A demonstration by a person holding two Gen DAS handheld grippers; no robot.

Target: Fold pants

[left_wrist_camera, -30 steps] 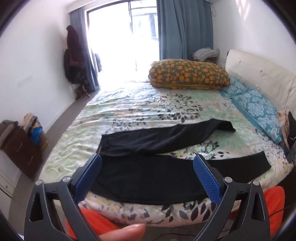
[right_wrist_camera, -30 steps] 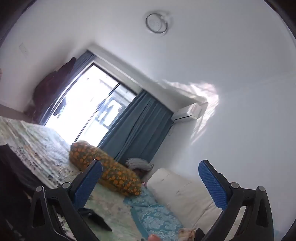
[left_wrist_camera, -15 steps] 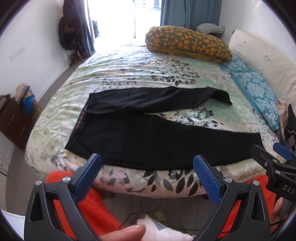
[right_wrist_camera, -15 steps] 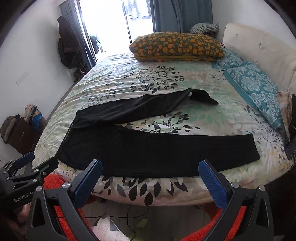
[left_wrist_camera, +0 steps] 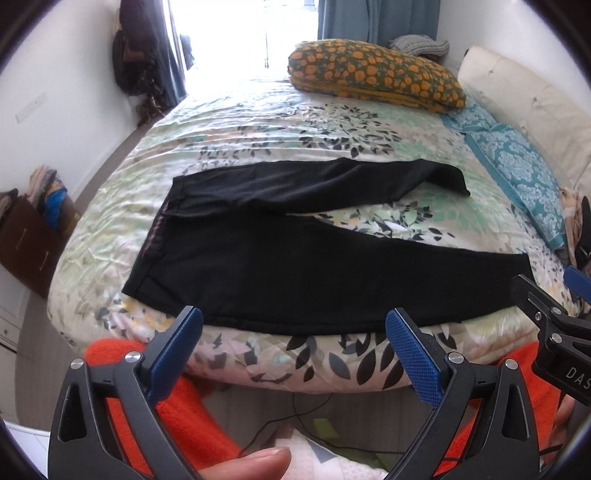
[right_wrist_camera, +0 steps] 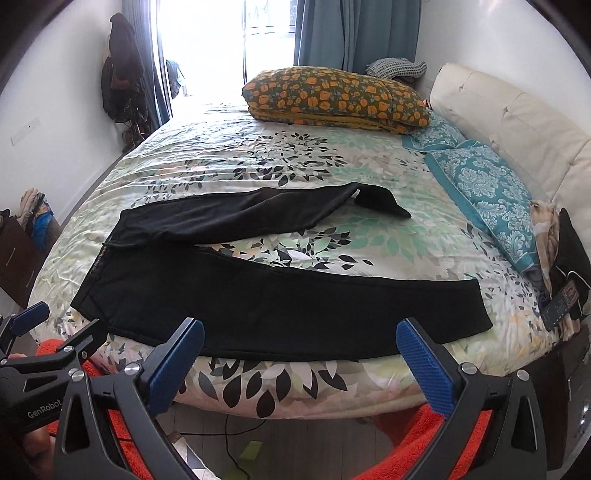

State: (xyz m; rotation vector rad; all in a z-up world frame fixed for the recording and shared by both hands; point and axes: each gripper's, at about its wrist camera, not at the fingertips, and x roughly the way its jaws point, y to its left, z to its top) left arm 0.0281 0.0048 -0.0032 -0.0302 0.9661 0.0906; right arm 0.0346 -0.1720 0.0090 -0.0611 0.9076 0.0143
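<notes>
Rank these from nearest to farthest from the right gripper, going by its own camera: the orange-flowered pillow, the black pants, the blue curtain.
From the right gripper:
1. Black pants, spread on the bed just ahead.
2. Orange-flowered pillow, at the bed's far end.
3. Blue curtain, against the back wall.

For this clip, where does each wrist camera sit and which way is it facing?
Left wrist: on the left gripper, facing across the bed at the black pants; its open jaws, a fingertip and orange-clad legs show, with the right gripper at the right edge.
Right wrist: on the right gripper, facing the same way from further right; open jaws show, left gripper at the left edge.
Shared: pants, bed, orange-flowered pillow, headboard.
</notes>
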